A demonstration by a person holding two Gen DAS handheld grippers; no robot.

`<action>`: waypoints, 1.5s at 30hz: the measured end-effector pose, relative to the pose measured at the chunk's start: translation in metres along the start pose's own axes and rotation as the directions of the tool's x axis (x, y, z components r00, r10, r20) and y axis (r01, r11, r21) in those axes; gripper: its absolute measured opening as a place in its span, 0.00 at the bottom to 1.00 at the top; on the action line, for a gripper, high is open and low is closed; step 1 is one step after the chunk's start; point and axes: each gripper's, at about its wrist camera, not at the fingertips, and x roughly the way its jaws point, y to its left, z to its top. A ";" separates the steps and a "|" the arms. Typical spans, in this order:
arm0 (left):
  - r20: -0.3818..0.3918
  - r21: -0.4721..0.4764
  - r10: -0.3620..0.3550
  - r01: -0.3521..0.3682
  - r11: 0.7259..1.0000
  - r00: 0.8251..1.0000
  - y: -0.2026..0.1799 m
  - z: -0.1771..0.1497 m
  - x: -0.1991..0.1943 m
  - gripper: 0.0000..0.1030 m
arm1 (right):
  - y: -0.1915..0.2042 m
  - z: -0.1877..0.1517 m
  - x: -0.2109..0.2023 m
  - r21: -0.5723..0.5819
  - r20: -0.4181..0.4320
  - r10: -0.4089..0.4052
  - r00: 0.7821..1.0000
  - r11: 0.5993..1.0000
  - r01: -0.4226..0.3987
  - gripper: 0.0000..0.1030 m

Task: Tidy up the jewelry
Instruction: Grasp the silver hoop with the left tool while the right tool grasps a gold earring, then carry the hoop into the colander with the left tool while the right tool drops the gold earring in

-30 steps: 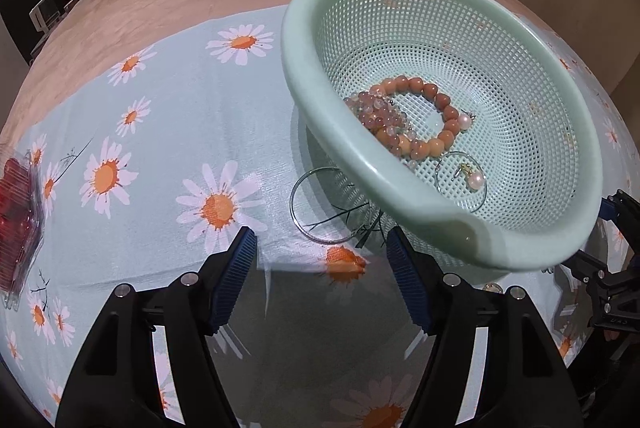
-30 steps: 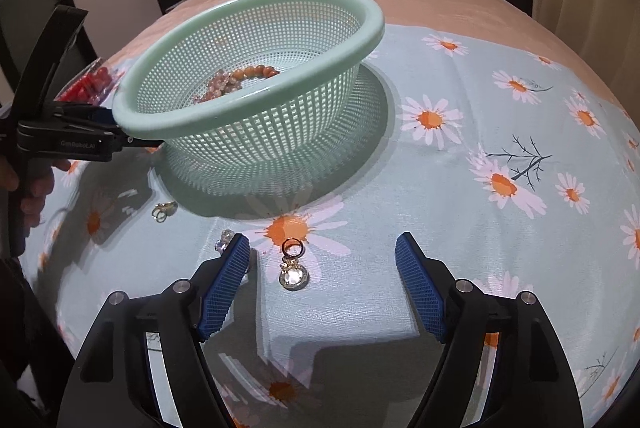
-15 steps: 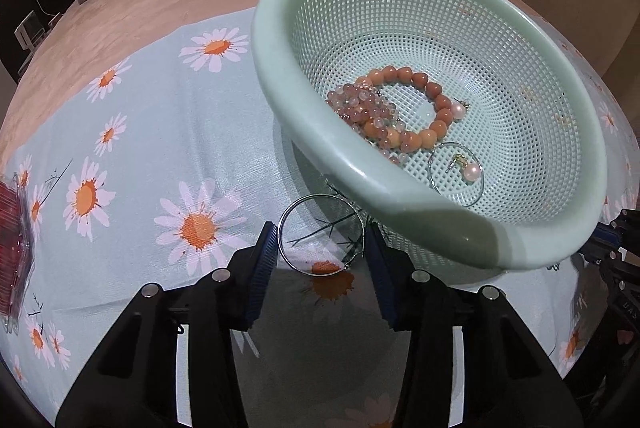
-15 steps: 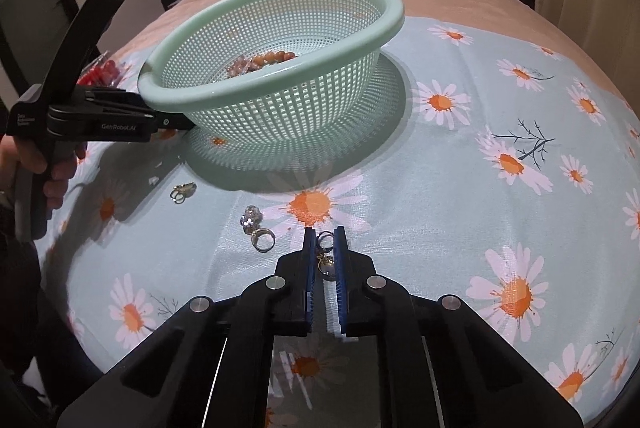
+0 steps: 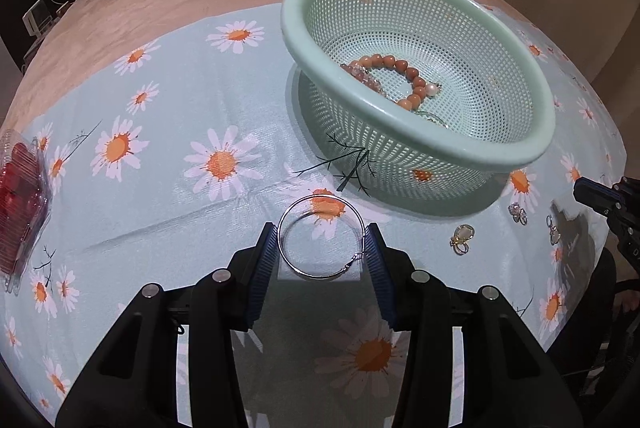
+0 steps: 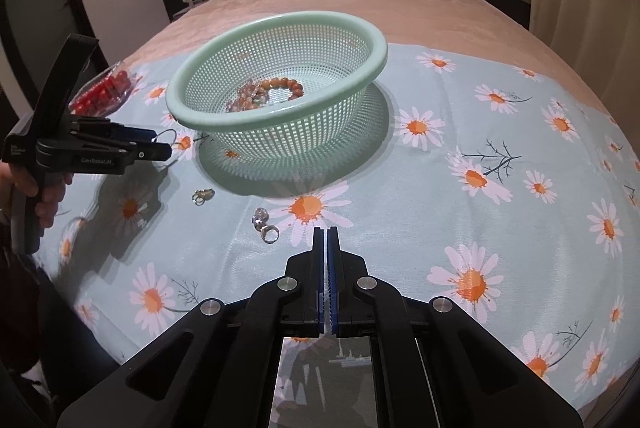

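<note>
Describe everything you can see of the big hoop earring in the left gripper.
The hoop earring is a large, thin, silvery ring that looks like metal, with a small clasp on its lower right. It sits between the blue pads of the left gripper, which press on its two sides and hold it above the flowered cloth. It is outside the green basket, on the near side of it, and looks round and unbent.

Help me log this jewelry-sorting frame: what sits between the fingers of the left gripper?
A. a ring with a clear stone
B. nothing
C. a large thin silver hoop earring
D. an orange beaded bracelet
C: in the left wrist view the left gripper has its blue pads against both sides of the large thin silver hoop earring, while the orange beaded bracelet lies in the pale green plastic mesh basket.
</note>
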 end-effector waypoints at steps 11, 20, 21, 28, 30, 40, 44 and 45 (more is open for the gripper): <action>0.086 0.035 0.016 -0.019 0.999 0.996 -0.014 0.009 -0.044 0.44 | 0.003 -0.005 -0.007 -0.030 -0.004 0.018 1.000 0.999 -0.018 0.05; 0.093 0.033 0.006 -0.009 0.999 0.996 -0.017 0.008 -0.048 0.44 | 0.019 -0.064 -0.006 -0.074 -0.088 0.037 0.995 0.996 -0.044 0.31; 0.093 0.037 0.006 -0.009 0.999 0.996 -0.018 0.008 -0.048 0.44 | 0.022 -0.067 -0.005 -0.082 -0.089 0.038 0.995 0.996 -0.046 0.31; 0.105 0.054 0.005 -0.011 0.998 0.994 -0.024 0.007 -0.057 0.44 | 0.028 -0.069 0.017 -0.091 -0.106 -0.038 0.994 0.995 0.028 0.14; 0.111 0.055 0.007 -0.014 0.998 0.994 -0.025 0.007 -0.060 0.44 | 0.027 -0.067 0.015 -0.085 -0.123 -0.025 0.992 0.996 0.015 0.13; 0.147 0.080 0.011 -0.023 0.996 0.989 -0.031 0.023 -0.073 0.44 | 0.023 -0.031 -0.021 -0.121 -0.064 -0.026 0.998 0.992 0.018 0.13; 0.162 0.096 0.011 -0.026 0.995 0.987 -0.036 0.035 -0.077 0.44 | 0.023 0.001 -0.040 -0.160 0.006 -0.041 0.999 0.986 0.042 0.13; 0.163 0.105 0.011 -0.028 0.994 0.987 -0.038 0.038 -0.076 0.44 | 0.024 0.010 -0.043 -0.170 0.020 -0.041 0.999 0.985 0.044 0.13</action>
